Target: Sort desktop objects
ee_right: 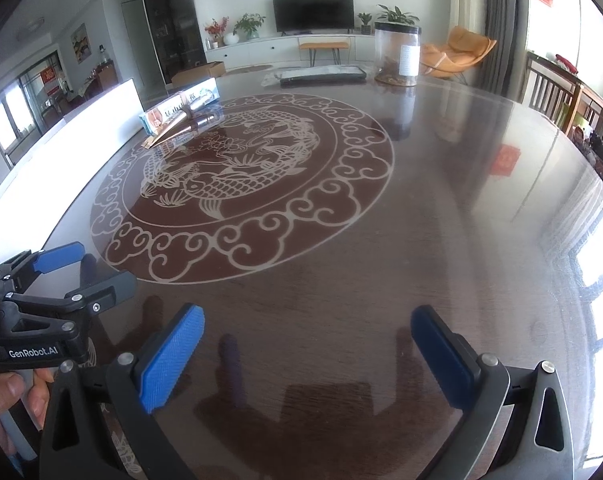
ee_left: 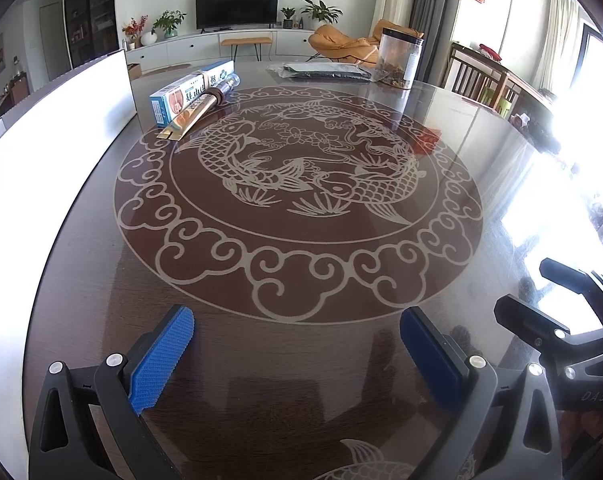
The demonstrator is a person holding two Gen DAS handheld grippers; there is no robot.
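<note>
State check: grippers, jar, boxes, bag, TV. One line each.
left gripper: open, empty, over the near table edge
right gripper: open, empty
clear jar: upright, black lid on, dried contents low in the bottom
blue-and-white boxes: lying flat, closed as far as visible
tube: lying across the boxes
flat dark packet: lying flat in clear wrap beside the jar
TV: screen dark
</note>
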